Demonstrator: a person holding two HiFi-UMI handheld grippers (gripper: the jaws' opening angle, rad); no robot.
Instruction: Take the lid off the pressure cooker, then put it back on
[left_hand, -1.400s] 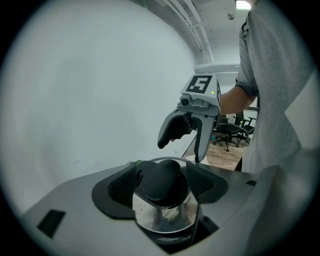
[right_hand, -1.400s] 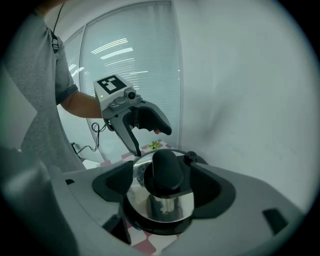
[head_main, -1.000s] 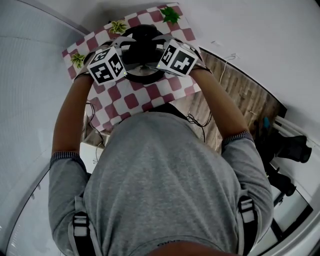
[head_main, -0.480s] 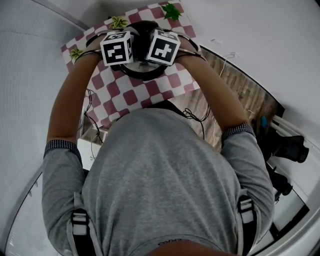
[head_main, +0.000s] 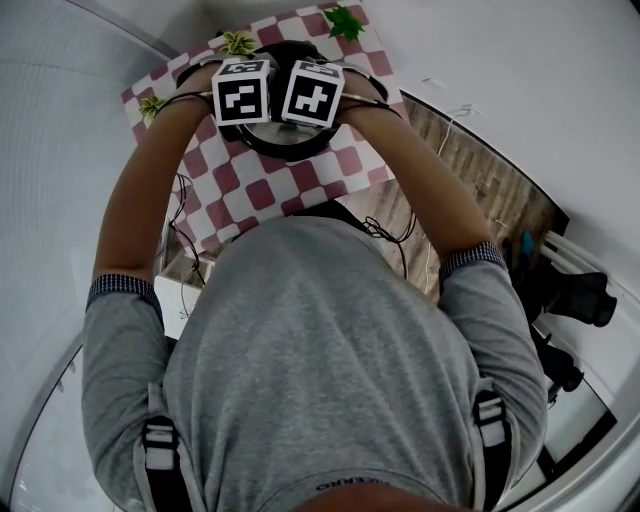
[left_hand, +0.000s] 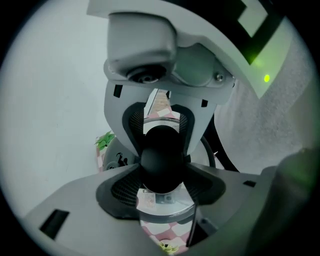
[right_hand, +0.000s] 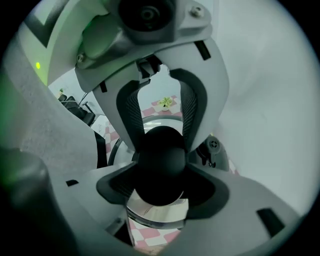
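Gripping one small round black knob (left_hand: 161, 162) with two tools at once is where this could go wrong. The left gripper (left_hand: 162, 184) and the right gripper (right_hand: 161, 186) meet it from opposite sides, each with its fingers (left_hand: 122, 187) astride it. Both pairs have just been closing, and their dark ribbed pads now seem to bear on the knob's sides, though black against black leaves the contact line faint. The knob crowns the shiny steel lid (right_hand: 157, 212), which sits on the black-rimmed pressure cooker (head_main: 285, 150) on the pink-and-white chequered cloth (head_main: 240, 195) over the tabletop.

A smooth ball gives the pads little to bite, so I judge an upward pull could slide them off it. If one hand lifts ahead of the other, the lid would likely tilt and catch on the rim. If the lid is locked to the pot, a straight lift may drag the whole cooker across the cloth. The crowded fingers could also knock one another loose.

The left forearm (head_main: 140, 200) and right forearm (head_main: 430, 190) reach forward from the body and converge over the cooker. The two grippers sit just beside each other and point steeply down, tilted inward toward the knob.
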